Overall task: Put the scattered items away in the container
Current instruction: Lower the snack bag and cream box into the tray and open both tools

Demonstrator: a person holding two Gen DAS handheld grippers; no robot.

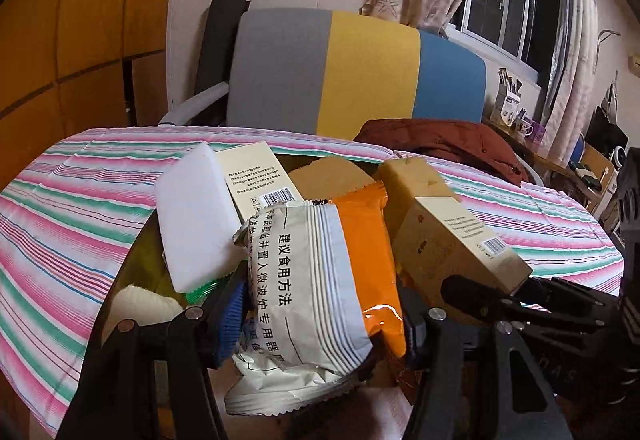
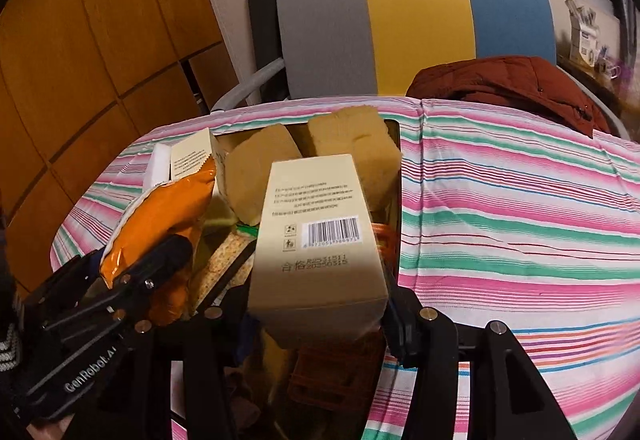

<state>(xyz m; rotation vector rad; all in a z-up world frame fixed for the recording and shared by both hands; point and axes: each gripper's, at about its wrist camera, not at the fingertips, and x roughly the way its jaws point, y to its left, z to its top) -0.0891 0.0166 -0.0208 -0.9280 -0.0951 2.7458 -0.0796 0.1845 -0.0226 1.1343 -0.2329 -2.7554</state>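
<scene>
I'm holding the left tongs (image 1: 304,324) over the container (image 1: 132,260), and they're clamped on the white snack packet (image 1: 304,280) w/ black print; the packet is hanging between both fingers, crinkled end towards me. Right behind it an orange packet (image 1: 368,260) is leaning, and further out from the left tongs a white foam block (image 1: 192,215) is standing up beside a cream carton (image 1: 256,171).

The right tongs (image 2: 320,312) are gripping a second cream box (image 2: 316,240), barcode side facing the cam, and it's sitting tilted over the container's right side. Ahead of the right tongs two tan sponges (image 2: 304,155) are piled in the container, touching each other. To the left of the right tongs I'm seeing the orange packet again w/ the other tool pressed close by it.

The container is resting on the striped surface (image 2: 520,224), pink, green and white. It's looking dark-walled, but the view is poor there, so I can't tell its exact shape. Beyond the tongs a chair back (image 1: 352,67) in grey, yellow and blue is facing me, w/ a dark red jacket (image 2: 512,83) lying at the far right.
</scene>
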